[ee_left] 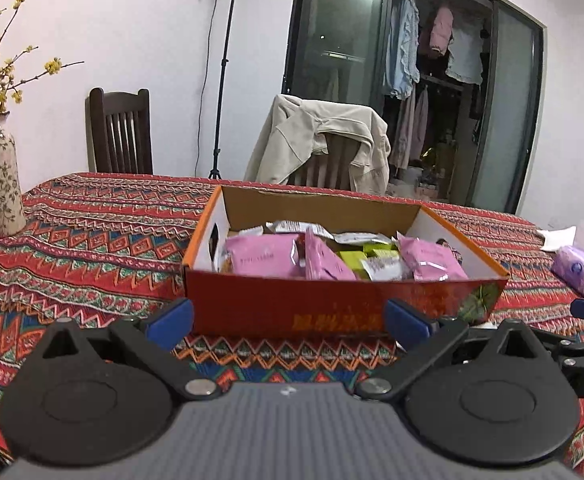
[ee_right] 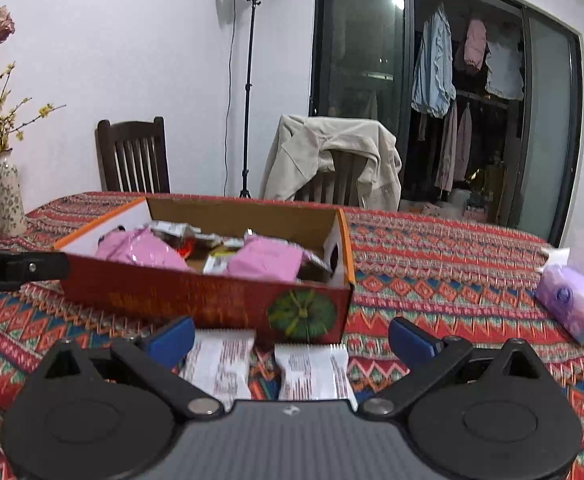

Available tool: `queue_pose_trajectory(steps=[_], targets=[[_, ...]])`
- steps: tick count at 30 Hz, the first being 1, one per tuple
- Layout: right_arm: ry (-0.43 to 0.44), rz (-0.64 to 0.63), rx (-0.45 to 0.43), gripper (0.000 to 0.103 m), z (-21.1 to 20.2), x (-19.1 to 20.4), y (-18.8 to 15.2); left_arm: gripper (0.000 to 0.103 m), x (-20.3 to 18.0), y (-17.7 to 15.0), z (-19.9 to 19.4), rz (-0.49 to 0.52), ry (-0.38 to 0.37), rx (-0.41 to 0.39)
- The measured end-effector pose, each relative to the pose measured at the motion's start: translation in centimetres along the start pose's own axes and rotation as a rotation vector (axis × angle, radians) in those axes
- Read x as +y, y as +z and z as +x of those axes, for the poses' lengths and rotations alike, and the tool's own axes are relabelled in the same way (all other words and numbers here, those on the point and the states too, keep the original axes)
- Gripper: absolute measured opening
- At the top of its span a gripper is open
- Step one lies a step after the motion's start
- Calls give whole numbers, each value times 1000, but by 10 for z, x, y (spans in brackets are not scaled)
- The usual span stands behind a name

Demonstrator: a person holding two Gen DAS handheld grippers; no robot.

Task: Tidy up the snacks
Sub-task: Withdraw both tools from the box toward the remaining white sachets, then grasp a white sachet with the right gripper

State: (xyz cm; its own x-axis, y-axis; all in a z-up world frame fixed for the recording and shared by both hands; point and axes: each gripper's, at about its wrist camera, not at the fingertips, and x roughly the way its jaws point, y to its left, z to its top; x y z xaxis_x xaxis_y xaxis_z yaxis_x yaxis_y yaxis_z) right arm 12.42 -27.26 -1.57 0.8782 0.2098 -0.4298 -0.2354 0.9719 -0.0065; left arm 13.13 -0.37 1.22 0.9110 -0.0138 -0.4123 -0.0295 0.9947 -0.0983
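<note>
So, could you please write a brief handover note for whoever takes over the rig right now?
Left gripper: open, empty, facing the red cardboard box.
Right gripper: open, empty, above two white snack packets lying on the patterned tablecloth in front of the box.
Done: pink snack packets and others already in the box.
Left: box the two white packets. The purple wrapped pack at the right may be tissues, not snacks.

An open red box [ee_left: 292,308] with orange rims and white inner walls stands on the table [ee_left: 91,248], near its middle, closer to the far edge. Inside lie pink packets [ee_left: 263,256], green packets [ee_left: 352,260] and silvery white ones, heaped loosely. Two white wrappers [ee_right: 312,372] with red print lie flat, side by side, on the table just before the box's near wall, toward its right corner.
</note>
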Motion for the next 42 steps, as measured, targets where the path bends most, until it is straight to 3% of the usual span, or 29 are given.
queue_pose_trajectory(steps=[10, 23, 27, 36, 38, 39, 41, 42], targets=[[-57, -22, 126, 103, 14, -17, -27, 103, 9, -18, 13, -26, 13, 10], [-57, -4, 263, 103, 77, -19, -14, 103, 15, -21, 18, -50, 1, 45], [-20, 65, 263, 103, 83, -29, -19, 103, 15, -21, 20, -54, -6, 59], [1, 58, 249, 103, 84, -31, -20, 103, 15, -22, 22, -57, -4, 71], [8, 57, 235, 98, 81, -31, -20, 103, 15, -22, 22, -57, -1, 74], [12, 55, 226, 90, 79, -30, -20, 103, 14, -22, 22, -56, 1, 75], [23, 49, 205, 70, 75, -28, -20, 103, 14, -23, 23, -53, 7, 76], [25, 51, 196, 53, 74, -28, -19, 103, 14, -23, 23, -52, 11, 75]])
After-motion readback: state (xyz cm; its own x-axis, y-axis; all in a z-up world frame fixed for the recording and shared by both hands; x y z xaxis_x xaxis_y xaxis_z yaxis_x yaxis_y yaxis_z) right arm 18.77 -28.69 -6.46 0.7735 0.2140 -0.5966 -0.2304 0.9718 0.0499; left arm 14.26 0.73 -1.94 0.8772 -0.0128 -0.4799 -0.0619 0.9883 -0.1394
